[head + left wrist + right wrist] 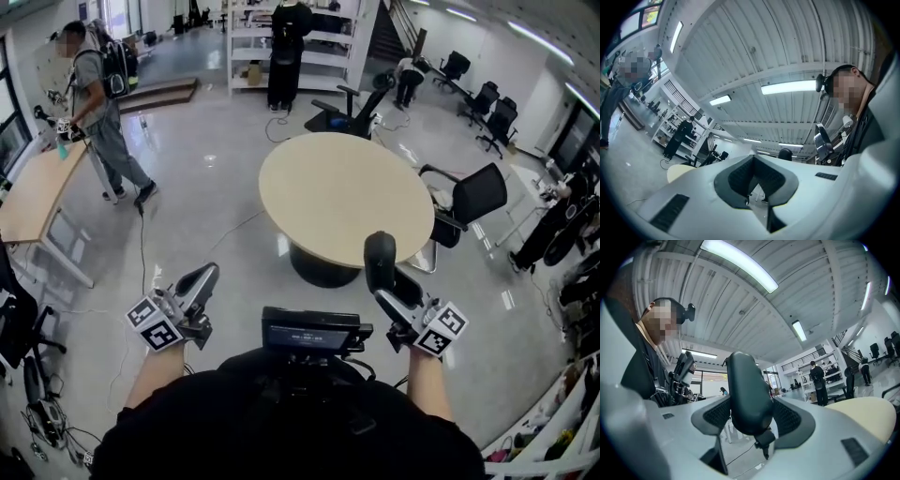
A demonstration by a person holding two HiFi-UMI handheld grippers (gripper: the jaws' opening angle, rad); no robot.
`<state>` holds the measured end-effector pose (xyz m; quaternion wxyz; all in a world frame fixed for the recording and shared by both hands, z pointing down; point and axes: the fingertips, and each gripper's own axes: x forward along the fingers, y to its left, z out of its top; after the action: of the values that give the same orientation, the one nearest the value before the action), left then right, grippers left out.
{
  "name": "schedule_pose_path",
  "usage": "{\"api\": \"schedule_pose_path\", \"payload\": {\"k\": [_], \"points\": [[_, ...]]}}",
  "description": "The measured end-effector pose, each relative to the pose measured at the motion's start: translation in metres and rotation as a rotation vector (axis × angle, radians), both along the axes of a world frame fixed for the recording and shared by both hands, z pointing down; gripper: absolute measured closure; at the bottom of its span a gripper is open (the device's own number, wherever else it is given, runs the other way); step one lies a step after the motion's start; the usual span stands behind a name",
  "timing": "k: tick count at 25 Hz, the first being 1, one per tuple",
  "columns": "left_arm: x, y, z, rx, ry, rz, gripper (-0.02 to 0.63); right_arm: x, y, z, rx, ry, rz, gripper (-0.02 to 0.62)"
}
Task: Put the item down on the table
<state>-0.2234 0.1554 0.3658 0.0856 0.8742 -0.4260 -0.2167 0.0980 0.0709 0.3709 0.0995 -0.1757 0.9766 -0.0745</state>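
A dark, rounded oblong item (379, 255) stands upright between the jaws of my right gripper (382, 279), which is shut on it, low at the right of the head view. The right gripper view shows the item (745, 394) pinched between both ribbed pads, a small stub hanging from its lower end. The round beige table (337, 192) lies ahead of both grippers; the item is held in the air short of its near edge. My left gripper (200, 279) hangs at the left, jaws together with nothing between them (754, 176). Both grippers tilt up toward the ceiling.
A black office chair (469, 202) stands at the table's right, another (352, 112) behind it. A person (98, 103) stands by a wooden desk (33, 192) at far left. Another person (286, 52) stands at white shelves in the back. A black device (314, 330) sits on my chest.
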Motion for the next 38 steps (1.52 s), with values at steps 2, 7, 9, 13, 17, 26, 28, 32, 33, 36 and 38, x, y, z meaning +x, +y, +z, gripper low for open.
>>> {"api": "schedule_pose_path", "payload": {"k": [2, 7, 9, 13, 17, 26, 28, 32, 33, 36, 38], "points": [[0.01, -0.014, -0.003, 0.008, -0.009, -0.021, 0.604, 0.01, -0.022, -0.008, 0.02, -0.001, -0.018, 0.307], [0.056, -0.057, -0.006, 0.021, 0.013, -0.051, 0.604, 0.053, -0.074, -0.011, 0.043, -0.016, -0.057, 0.307], [0.078, -0.07, -0.008, 0.017, 0.005, -0.048, 0.604, 0.073, -0.089, -0.01, 0.038, -0.023, -0.063, 0.307], [0.108, -0.094, -0.008, 0.004, -0.003, -0.041, 0.604, 0.103, -0.112, -0.005, 0.027, -0.032, -0.055, 0.307], [0.124, -0.123, 0.0, -0.013, -0.017, -0.013, 0.604, 0.118, -0.134, 0.006, 0.013, -0.043, -0.038, 0.307], [0.105, -0.211, 0.017, -0.018, 0.012, 0.101, 0.604, 0.108, -0.191, 0.016, -0.003, -0.009, 0.074, 0.307], [0.087, -0.234, 0.013, -0.007, 0.019, 0.125, 0.604, 0.092, -0.203, 0.007, 0.01, -0.004, 0.098, 0.307], [0.05, -0.283, -0.003, 0.026, 0.019, 0.177, 0.604, 0.058, -0.231, -0.009, 0.034, 0.014, 0.146, 0.307], [0.042, -0.295, -0.006, 0.032, 0.017, 0.191, 0.604, 0.051, -0.239, -0.012, 0.038, 0.013, 0.161, 0.307], [0.023, -0.329, -0.011, 0.036, 0.013, 0.235, 0.604, 0.031, -0.26, -0.02, 0.042, 0.012, 0.203, 0.307], [0.01, -0.349, -0.011, 0.032, 0.014, 0.257, 0.604, 0.018, -0.273, -0.021, 0.037, 0.018, 0.226, 0.307]]}}
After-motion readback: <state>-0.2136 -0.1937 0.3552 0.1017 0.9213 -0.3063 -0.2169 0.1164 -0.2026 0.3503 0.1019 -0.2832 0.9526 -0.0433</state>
